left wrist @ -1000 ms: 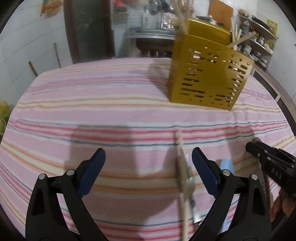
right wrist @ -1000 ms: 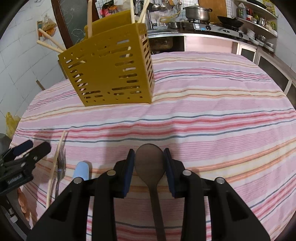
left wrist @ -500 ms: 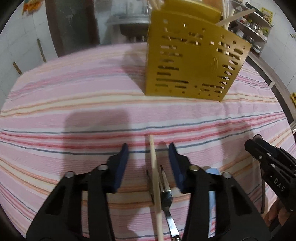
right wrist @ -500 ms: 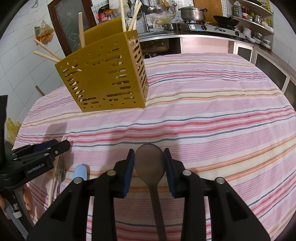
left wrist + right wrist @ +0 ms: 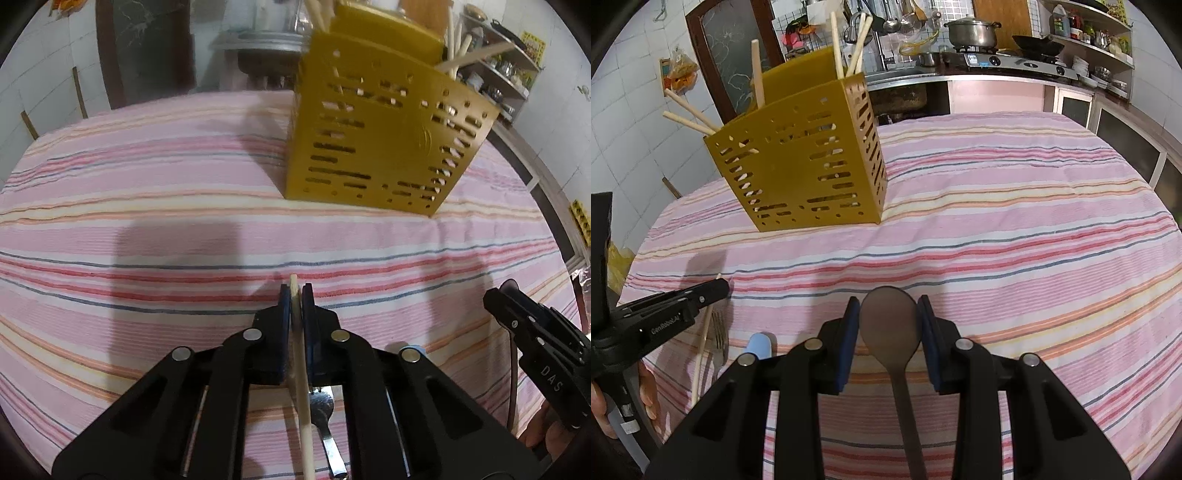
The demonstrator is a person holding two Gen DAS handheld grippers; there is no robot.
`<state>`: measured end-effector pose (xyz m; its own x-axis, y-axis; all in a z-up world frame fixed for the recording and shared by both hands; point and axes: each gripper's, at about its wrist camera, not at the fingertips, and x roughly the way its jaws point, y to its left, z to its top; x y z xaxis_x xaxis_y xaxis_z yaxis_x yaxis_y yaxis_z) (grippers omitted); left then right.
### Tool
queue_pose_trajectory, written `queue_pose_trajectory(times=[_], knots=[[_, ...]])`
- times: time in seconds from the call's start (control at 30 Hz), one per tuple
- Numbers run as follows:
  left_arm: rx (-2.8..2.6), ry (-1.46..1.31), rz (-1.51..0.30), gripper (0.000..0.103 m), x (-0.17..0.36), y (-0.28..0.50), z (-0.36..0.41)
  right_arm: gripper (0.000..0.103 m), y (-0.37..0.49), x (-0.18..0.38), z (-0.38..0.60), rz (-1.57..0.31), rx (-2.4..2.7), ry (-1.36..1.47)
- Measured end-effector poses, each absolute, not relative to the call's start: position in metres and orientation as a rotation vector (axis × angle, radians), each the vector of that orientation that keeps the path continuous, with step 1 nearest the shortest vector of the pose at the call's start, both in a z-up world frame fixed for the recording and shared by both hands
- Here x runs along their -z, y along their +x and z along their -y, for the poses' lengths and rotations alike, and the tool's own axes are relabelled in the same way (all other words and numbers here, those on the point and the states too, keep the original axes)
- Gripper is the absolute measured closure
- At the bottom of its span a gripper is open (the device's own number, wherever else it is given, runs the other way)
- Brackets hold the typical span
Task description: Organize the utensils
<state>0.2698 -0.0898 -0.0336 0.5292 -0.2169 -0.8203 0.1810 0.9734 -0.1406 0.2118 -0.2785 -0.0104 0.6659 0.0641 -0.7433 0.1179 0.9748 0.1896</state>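
Wooden chopstick (image 5: 300, 363) pinched in left claw (image 5: 294, 295), broad dark spoon (image 5: 888, 325) clamped in right claw (image 5: 888, 314).

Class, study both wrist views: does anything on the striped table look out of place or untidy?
Yes. A fork and a pale blue handle lie loose on the tablecloth by the left gripper, not in the yellow utensil holder, where the chopsticks splay at odd angles.
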Motion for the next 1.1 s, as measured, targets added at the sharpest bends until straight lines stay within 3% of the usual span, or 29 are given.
queue_pose_trajectory(times=[0.83,1.1], knots=[[0.157,-0.01,-0.472,0.1,-0.085,0.149,0.051,0.071,0.161,-0.044,0.271,-0.527,-0.016,0.353],[0.169,-0.052,-0.587,0.099,-0.071,0.17,0.036,0.07,0.172,-0.036,0.268,-0.597,0.011,0.26]])
